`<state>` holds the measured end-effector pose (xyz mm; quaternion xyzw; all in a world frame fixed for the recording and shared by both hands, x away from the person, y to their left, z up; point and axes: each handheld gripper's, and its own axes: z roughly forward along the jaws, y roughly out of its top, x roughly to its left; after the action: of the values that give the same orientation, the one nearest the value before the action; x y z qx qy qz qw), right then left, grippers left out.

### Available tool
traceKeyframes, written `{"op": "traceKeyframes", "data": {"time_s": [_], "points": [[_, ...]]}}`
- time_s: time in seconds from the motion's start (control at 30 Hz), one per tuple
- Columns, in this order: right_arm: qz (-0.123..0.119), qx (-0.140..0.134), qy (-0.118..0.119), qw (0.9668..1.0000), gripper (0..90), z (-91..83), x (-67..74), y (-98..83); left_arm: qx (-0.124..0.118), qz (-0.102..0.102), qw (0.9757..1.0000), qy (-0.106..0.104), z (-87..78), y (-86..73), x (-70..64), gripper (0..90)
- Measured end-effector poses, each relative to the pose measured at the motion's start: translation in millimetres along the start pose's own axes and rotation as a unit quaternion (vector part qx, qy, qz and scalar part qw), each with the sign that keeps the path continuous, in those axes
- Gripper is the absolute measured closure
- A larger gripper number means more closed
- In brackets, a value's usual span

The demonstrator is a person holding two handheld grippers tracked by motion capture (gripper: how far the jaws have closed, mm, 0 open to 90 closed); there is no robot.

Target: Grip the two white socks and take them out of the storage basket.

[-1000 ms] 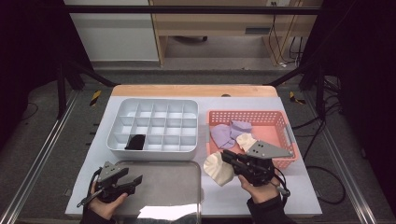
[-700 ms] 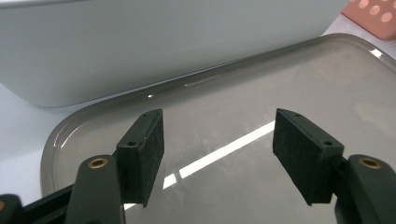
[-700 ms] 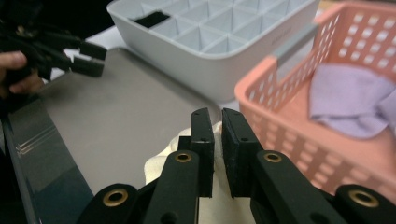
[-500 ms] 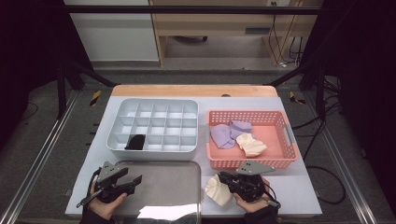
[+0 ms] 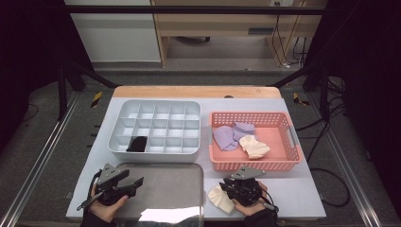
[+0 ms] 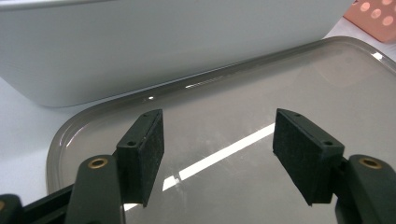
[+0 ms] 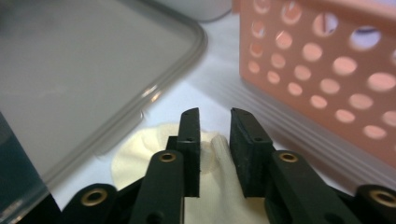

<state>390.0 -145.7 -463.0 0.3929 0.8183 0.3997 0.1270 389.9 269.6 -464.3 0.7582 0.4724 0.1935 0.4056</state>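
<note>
A cream sock (image 5: pixel 217 198) lies on the white tabletop between the grey tray (image 5: pixel 165 182) and the pink basket (image 5: pixel 255 165). My right gripper (image 5: pixel 228 188) sits low over it. In the right gripper view its jaws (image 7: pixel 215 121) stand a little apart and have just been opening; a fold of the cream sock (image 7: pixel 140 154) runs between them and the pads do not press it. My left gripper (image 5: pixel 135 181) rests at the tray's near left corner. In the left gripper view it (image 6: pixel 217 144) is open wide over the bare tray (image 6: pixel 243 88), holding nothing.
A white compartment box (image 5: pixel 156 151) stands behind the tray, with a black item (image 5: pixel 138 144) in a front-left cell. The pink basket holds purple socks (image 5: pixel 229 135) and another cream sock (image 5: pixel 254 146). The basket wall (image 7: pixel 327 70) is close on the right gripper's right.
My right gripper came down from basket height with the cream sock to the tabletop beside the tray, and its jaws parted a little. The left gripper stayed where it was.
</note>
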Motion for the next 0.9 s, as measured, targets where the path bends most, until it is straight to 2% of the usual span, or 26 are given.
{"op": "traceKeyframes", "data": {"time_s": [0.1,0.2,0.43,0.6,0.67,0.9], "points": [[0.009,-0.020,0.001,0.9998,68.0,-7.2,0.1,4.1,-0.001,-0.001,1.0000,-0.001,-0.2,-0.1,0.1,33.4],[0.007,-0.041,-0.002,0.9991,65.7,-17.5,-0.8,10.3,-0.002,-0.002,1.0000,-0.001,-0.1,0.3,0.1,33.4],[0.009,-0.087,-0.027,0.9958,65.0,-43.9,-12.9,33.7,-0.006,-0.005,1.0000,0.001,-0.3,1.1,1.1,33.3],[0.024,-0.111,-0.069,0.9912,62.8,-57.0,-33.4,62.9,-0.009,-0.004,0.9999,0.002,-1.8,2.1,1.9,33.2],[0.031,-0.106,-0.089,0.9898,61.9,-55.4,-45.4,75.6,-0.013,-0.007,0.9999,0.002,-3.3,2.7,2.1,33.2],[0.060,-0.105,-0.123,0.9850,59.4,-43.5,-76.9,98.5,-0.010,-0.006,0.9999,0.003,-1.8,2.4,2.7,33.2]]}}
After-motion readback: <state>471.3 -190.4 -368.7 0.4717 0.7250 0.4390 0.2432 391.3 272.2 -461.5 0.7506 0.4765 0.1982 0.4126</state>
